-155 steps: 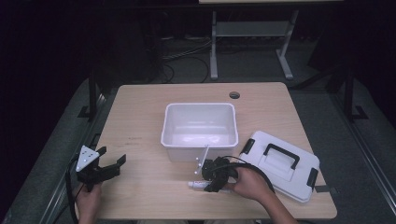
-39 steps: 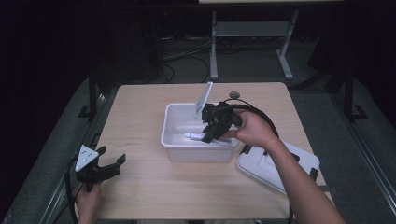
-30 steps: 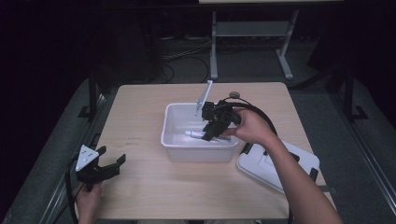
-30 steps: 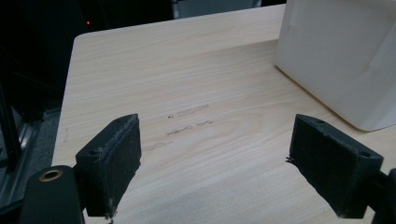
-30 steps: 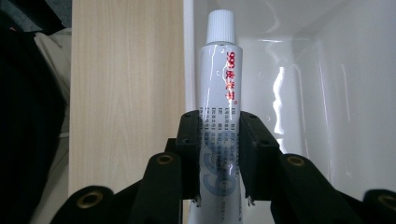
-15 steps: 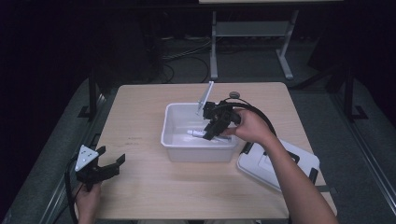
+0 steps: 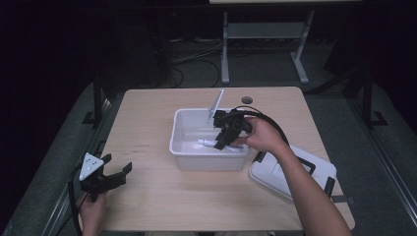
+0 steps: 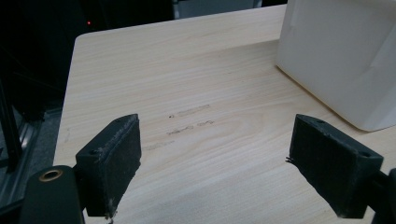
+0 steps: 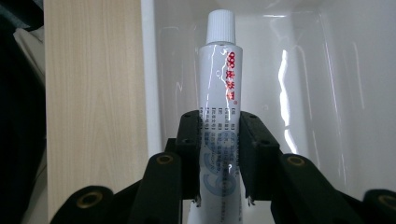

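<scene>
The tube [image 9: 218,116] is being pinched by the right gripper [image 9: 219,154] inside the bin [image 7: 183,132]; released tilted, it could be left propped against the wall. The left gripper [image 8: 229,158] is being held wide open over the tabletop [image 8: 187,84].

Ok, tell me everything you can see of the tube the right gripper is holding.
The tube is white and glossy, plastic by its look, with a ribbed white screw cap, red characters near the cap end and grey and blue print lower down. The right gripper clamps its lower body between both black pads. It points cap-first into the white bin, held low over the floor; whether it touches the floor cannot be told.
</scene>
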`<state>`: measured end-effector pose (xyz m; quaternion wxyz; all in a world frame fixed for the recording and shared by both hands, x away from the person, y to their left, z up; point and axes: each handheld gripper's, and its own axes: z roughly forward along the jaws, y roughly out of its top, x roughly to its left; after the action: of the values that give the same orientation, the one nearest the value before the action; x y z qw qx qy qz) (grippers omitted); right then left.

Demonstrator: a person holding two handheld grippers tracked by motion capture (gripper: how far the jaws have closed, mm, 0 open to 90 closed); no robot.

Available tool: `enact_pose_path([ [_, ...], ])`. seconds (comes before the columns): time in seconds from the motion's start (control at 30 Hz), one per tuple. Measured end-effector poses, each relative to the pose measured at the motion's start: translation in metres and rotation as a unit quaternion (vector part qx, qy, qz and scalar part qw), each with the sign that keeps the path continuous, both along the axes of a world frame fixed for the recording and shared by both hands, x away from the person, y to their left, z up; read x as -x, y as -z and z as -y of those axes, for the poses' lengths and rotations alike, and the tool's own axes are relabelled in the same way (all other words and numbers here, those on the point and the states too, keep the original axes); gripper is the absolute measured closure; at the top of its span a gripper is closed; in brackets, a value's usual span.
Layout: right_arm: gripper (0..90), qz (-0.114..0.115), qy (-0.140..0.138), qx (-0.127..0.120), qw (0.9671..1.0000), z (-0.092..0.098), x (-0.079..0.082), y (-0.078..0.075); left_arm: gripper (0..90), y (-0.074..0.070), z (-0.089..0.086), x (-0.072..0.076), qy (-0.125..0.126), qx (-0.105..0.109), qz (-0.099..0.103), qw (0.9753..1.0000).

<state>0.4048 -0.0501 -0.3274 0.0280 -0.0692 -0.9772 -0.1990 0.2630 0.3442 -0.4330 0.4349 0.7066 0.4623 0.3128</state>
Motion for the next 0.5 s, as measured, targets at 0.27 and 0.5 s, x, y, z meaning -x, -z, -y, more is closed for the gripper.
enact_pose_path([
  [0.27, 71.0, -0.008, 0.003, 0.008, 0.9999, -0.002, -0.002, 0.011, 16.1, 0.000, 0.000, 0.000, 0.000, 0.000, 0.000, 1.0000],
  [0.5, 71.0, -0.015, 0.009, 0.005, 0.9998, -0.002, -0.004, 0.017, 16.1, 0.000, 0.001, 0.000, 0.001, -0.001, 0.000, 1.0000],
])
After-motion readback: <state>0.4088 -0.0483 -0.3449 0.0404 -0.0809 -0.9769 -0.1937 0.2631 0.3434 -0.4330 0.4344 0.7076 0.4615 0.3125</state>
